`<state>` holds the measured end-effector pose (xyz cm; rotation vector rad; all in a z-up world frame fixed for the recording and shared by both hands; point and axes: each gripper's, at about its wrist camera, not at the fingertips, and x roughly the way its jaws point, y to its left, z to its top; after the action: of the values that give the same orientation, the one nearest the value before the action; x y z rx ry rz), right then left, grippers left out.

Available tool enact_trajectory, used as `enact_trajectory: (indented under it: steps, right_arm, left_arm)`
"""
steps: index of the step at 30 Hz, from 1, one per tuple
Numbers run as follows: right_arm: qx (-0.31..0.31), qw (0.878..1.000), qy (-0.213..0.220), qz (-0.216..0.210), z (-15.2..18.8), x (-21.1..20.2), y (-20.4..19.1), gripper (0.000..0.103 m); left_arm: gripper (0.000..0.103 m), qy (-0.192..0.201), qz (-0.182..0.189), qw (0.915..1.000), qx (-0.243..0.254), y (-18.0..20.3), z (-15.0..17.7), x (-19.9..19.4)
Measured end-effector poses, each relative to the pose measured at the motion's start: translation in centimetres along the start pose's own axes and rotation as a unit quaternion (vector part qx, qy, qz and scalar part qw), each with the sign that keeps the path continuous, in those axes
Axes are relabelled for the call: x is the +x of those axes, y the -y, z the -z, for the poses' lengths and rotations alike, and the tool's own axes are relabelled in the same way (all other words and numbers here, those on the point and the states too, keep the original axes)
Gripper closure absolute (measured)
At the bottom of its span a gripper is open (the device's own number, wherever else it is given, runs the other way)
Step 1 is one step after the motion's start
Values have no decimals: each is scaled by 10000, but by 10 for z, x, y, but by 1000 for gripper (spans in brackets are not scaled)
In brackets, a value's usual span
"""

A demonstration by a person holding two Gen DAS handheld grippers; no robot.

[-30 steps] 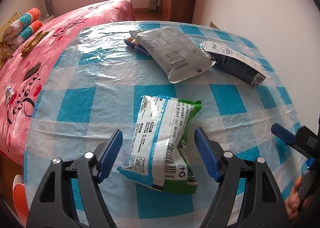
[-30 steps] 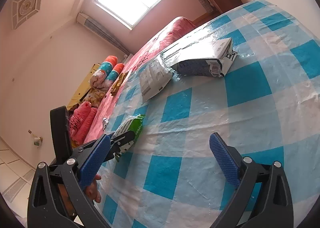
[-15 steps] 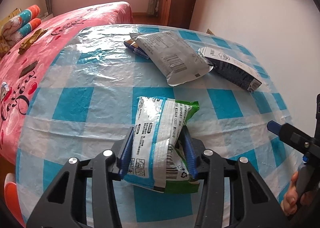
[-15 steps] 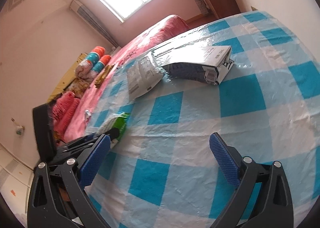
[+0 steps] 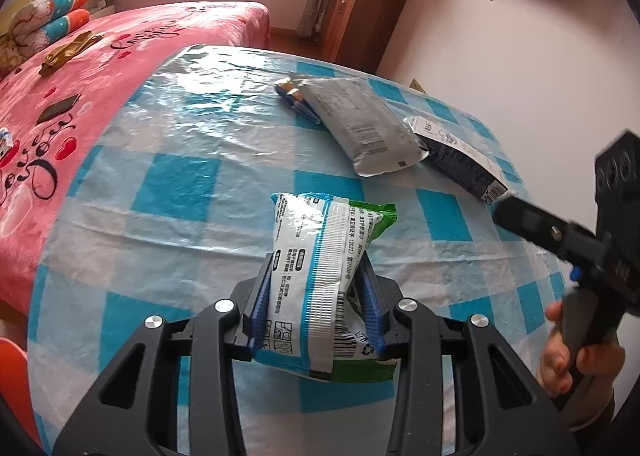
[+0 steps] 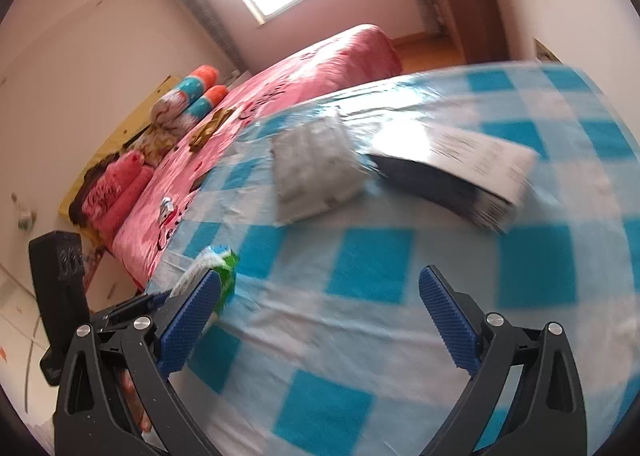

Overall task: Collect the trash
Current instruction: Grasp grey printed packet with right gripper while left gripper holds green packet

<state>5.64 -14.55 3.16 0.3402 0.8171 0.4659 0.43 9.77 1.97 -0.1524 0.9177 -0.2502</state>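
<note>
A green and white snack packet (image 5: 328, 223) lies on the blue-check tablecloth (image 5: 180, 183). My left gripper (image 5: 316, 258) has its near end between its blue pads; the jaws are closing and both pads press into the packet's sides. The same packet (image 6: 218, 264) shows at the left of the blurred right wrist view. My right gripper (image 6: 320, 274) hovers open over bare cloth with nothing between its fingers. One of its fingers (image 5: 524, 215) reaches in at the right of the left wrist view, with a person's hand (image 5: 560, 360) on the handle.
Further back on the table lie a grey packet (image 5: 364, 127), a dark blue and white carton (image 5: 460, 159) and a small blue wrapper (image 5: 296, 95). A pink bed (image 5: 80, 75) borders the table's left side. A wooden cabinet (image 5: 360, 7) stands behind.
My left jaws went from wide apart to pressing on the snack packet. My right gripper rolled and moved further in over the table, staying open.
</note>
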Motion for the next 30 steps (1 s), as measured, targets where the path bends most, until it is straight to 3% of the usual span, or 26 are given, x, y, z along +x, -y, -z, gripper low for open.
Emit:
enact_trajectory:
  steps: [15,30]
  right_arm:
    - [-1252,9903,-170,585,-67,78,-42,5]
    - [-1528,9811,-606,1017,-83,135,-38,5]
  left_arm:
    - [62,127,-64,9993,-350,-38,7,-24]
    - [62,48,-142,9987,-487,-56,9,-22]
